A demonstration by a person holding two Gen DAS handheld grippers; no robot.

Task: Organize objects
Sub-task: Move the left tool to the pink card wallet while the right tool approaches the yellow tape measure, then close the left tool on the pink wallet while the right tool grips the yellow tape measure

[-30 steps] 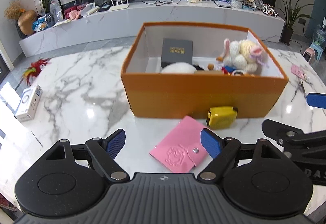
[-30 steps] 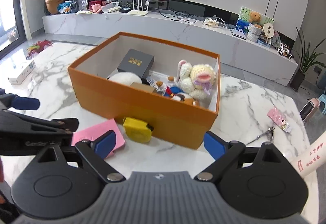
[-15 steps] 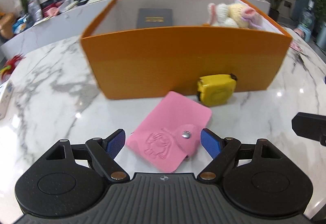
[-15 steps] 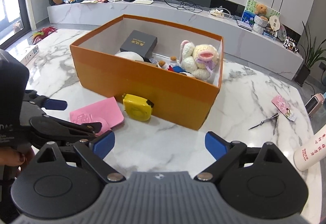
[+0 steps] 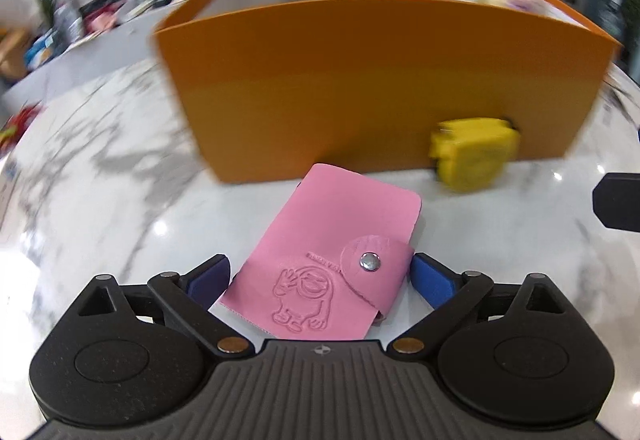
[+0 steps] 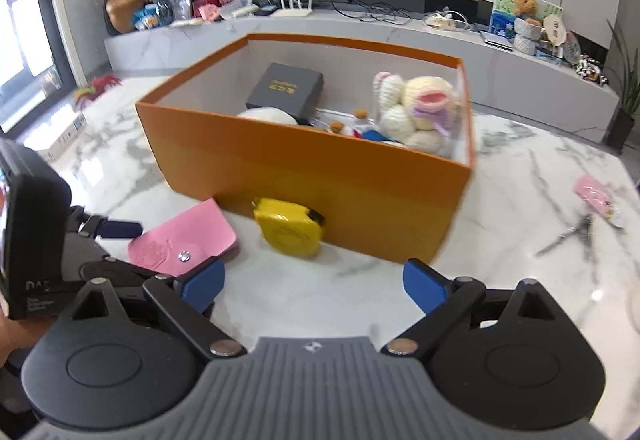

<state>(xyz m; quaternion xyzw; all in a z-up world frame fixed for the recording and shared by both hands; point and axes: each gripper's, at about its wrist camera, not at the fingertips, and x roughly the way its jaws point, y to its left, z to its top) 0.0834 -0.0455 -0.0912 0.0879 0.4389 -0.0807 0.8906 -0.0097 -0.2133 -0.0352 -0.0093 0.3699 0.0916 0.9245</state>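
Left wrist view has the left gripper (image 5: pixel 320 276), jaws just opened wide, straddling the pink wallet (image 5: pixel 332 264); looks light and floppy, so pinch its long edges.

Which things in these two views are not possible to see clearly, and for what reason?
- Orange cardboard box, left wrist view: its front wall hides the contents; motion blur.
- Yellow tape measure, left wrist view: blurred, markings unreadable.
- Pink snap-button card wallet, right wrist view: near edge behind the left gripper.
- Small metal tool: too blurred to identify.
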